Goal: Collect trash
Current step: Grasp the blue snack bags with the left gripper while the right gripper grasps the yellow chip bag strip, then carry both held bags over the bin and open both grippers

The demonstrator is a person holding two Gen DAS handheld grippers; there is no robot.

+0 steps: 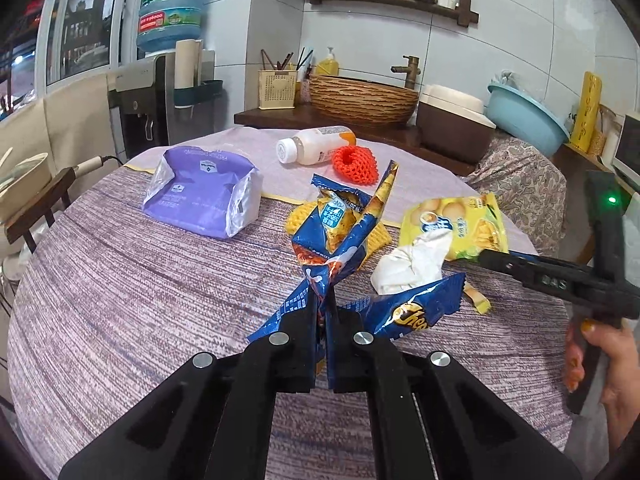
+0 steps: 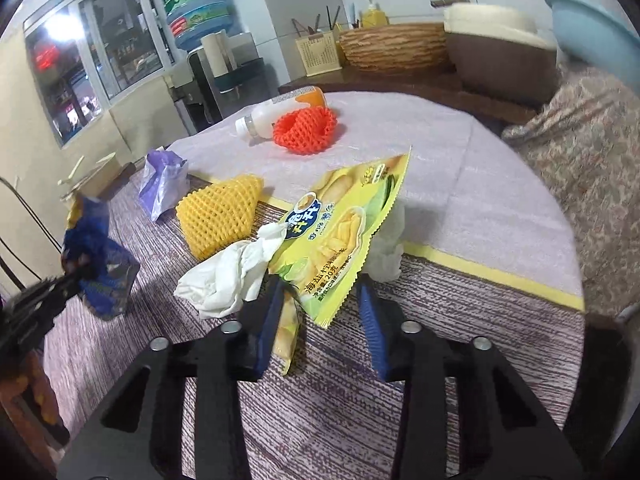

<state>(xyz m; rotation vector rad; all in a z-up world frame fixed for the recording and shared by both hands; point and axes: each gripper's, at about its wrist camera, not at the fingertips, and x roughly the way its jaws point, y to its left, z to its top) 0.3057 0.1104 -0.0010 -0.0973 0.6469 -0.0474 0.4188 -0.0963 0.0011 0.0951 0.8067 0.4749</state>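
L gripper jaws pinching blue bag near centre, R gripper jaws part-spread w/ yellow bag between, grip unclear, tissue just left.

Yellow chip bag: corner between right gripper jaws, pads apart. White crumpled tissue touching its left; yellow foam net beyond.

Tabletop: rough woven cloth. Blue bag and yellow bag: glossy crinkled plastic film. Net sleeves: matt foam mesh. Basket: woven wicker.
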